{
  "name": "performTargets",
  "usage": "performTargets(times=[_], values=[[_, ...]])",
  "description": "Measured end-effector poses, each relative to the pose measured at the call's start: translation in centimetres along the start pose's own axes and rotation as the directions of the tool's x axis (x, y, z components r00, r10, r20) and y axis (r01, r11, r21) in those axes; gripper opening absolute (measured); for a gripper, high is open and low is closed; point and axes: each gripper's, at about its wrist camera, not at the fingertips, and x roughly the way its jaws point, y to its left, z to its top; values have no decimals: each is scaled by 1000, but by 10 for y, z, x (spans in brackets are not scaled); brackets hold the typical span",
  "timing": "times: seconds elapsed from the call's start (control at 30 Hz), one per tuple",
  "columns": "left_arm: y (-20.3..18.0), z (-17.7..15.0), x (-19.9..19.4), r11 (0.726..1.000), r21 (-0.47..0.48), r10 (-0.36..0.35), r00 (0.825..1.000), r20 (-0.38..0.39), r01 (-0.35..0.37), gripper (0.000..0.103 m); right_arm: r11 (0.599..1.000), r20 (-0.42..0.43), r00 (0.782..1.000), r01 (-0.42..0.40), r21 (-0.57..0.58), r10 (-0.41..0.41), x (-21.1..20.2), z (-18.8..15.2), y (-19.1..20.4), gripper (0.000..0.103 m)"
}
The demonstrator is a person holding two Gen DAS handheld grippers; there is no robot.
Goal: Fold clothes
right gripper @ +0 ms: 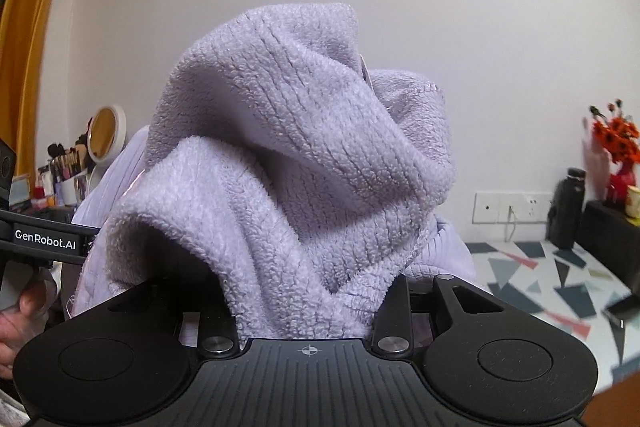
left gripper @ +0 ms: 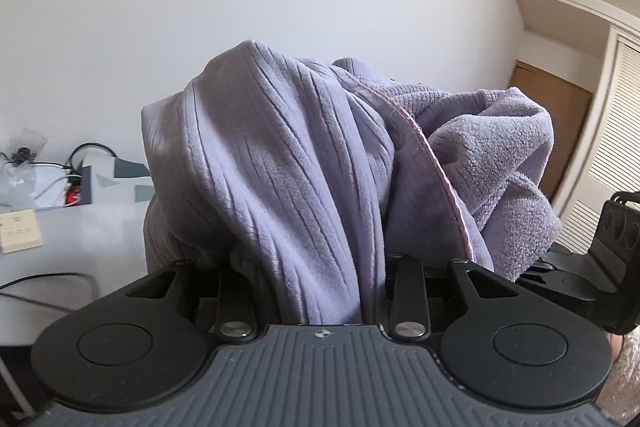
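A lilac fleece garment [left gripper: 280, 155] is bunched up and fills the middle of the left wrist view, ribbed side out with a pink-stitched hem. My left gripper [left gripper: 316, 267] is shut on it, and the cloth hides the fingertips. In the right wrist view the same garment [right gripper: 296, 155] shows its fluffy side. It is heaped over my right gripper [right gripper: 308, 291], which is shut on it with its fingertips covered. The two grippers are held close side by side: the right one's body [left gripper: 616, 227] shows at the left view's edge. The left one's body [right gripper: 44, 243] and a hand [right gripper: 16, 311] show at the right view's edge.
A white table [left gripper: 80, 247] with cables and a beige socket box [left gripper: 20, 231] lies to the left, and a louvred door [left gripper: 624, 147] to the right. A round mirror [right gripper: 106, 135], makeup brushes [right gripper: 66, 163], a black bottle [right gripper: 566, 211], red flowers [right gripper: 616, 139] and a patterned tabletop [right gripper: 540, 275] lie ahead.
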Motion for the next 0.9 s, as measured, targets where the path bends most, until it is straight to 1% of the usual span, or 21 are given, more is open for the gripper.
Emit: performTargets(times=[0.07, 0.17, 0.33, 0.47, 0.6, 0.7, 0.8, 0.9], values=[[-9, 9, 25, 1000, -1, 10, 1000, -3, -10, 36, 1000, -6, 1000, -6, -10, 5, 13, 5, -30, 33], [-12, 21, 62, 1000, 14, 5, 1000, -7, -5, 36, 1000, 2, 1000, 0, -5, 0, 36, 7, -72, 33], [3, 39, 124, 1000, 21, -12, 999, -36, 13, 36, 999, -4, 999, 41, 34, -41, 81, 6, -123, 33], [19, 57, 172, 999, 19, -31, 997, -72, 33, 36, 996, -29, 997, 79, 52, -77, 116, 9, -147, 33], [30, 67, 203, 999, 28, -31, 995, -99, 34, 36, 993, -44, 995, 95, 69, -92, 150, 7, -170, 33], [38, 69, 223, 1000, 19, -21, 993, -119, 23, 36, 992, -62, 993, 101, 75, -96, 169, 6, -183, 33], [47, 66, 242, 1000, 3, -7, 991, -134, 8, 37, 994, -85, 993, 84, 76, -78, 188, 7, -191, 33], [50, 64, 260, 999, -30, 22, 988, -154, -27, 36, 993, -110, 991, 87, 78, -78, 206, 3, -197, 33]])
